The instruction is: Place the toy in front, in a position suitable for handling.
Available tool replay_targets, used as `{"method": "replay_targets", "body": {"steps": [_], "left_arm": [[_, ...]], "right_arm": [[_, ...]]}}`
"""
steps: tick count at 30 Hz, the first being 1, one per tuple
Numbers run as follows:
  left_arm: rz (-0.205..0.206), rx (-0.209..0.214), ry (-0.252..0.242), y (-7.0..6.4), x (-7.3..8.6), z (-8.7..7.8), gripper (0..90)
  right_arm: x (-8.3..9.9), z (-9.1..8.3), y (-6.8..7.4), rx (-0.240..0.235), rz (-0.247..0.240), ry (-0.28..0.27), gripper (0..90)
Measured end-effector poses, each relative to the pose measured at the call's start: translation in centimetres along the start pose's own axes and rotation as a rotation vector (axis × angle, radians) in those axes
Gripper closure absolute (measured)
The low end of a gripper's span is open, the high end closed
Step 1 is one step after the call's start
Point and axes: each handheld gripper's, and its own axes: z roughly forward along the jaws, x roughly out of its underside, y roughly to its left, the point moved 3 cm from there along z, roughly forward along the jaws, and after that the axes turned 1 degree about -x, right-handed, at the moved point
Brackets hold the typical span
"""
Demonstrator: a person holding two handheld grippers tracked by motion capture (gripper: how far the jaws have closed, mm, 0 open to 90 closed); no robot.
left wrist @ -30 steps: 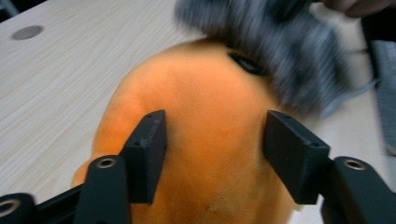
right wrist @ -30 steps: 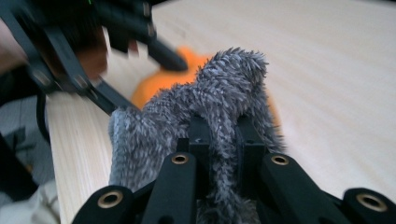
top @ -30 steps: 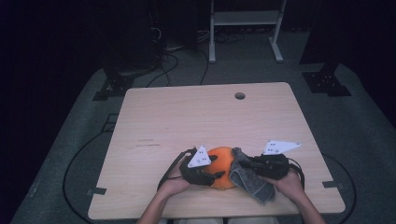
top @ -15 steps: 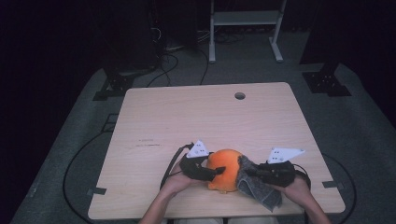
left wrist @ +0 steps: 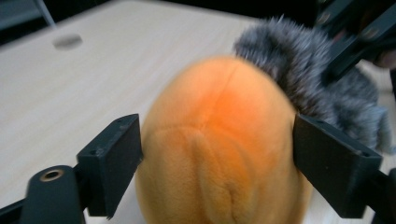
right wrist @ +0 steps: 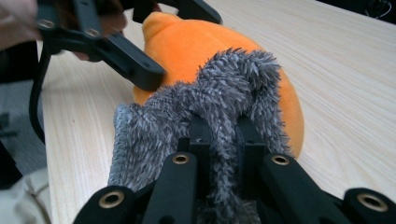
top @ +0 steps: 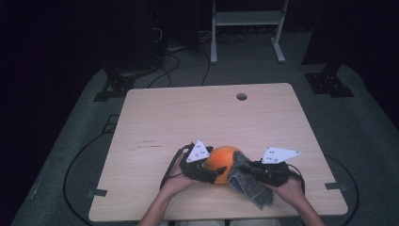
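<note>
An orange plush ball (top: 223, 161) rests on the wooden table (top: 207, 117) near its front edge. My left gripper (top: 217, 175) is shut on it, one jaw pressed to each side of the orange plush ball (left wrist: 219, 144). A grey fuzzy cloth (top: 249, 181) lies against the ball's right side. My right gripper (top: 241, 165) is shut on a fold of that grey cloth (right wrist: 210, 112), which drapes over the orange ball (right wrist: 187, 42). The left gripper's fingers (right wrist: 135, 65) show in the right gripper view, and the grey cloth (left wrist: 303, 74) sits behind the ball in the left gripper view.
A round cable hole (top: 241, 96) sits near the table's far edge. Cables (top: 70, 169) run across the grey floor on the left. A white frame stand (top: 244, 28) is behind the table. Both hands are at the front edge.
Both grippers, the ball and the cloth have slid a little toward the front edge of the table. The cloth now lies more against the ball's right side.
</note>
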Motion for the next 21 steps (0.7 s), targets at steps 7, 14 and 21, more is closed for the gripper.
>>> {"method": "replay_targets", "body": {"steps": [7,14,21], "left_arm": [[0.048,0.003,0.014,-0.1,0.8,-0.4,35.2],[0.079,0.037,0.022,-0.1,1.3,-0.9,36.6],[0.104,0.063,0.024,-0.3,1.4,-1.2,36.6]], "right_arm": [[2.0,-0.6,-2.7,0.075,0.105,0.051,80.0],[0.6,-0.9,-2.1,0.004,0.115,-0.053,79.9],[2.8,-0.4,-3.4,0.050,0.163,0.079,80.0]]}}
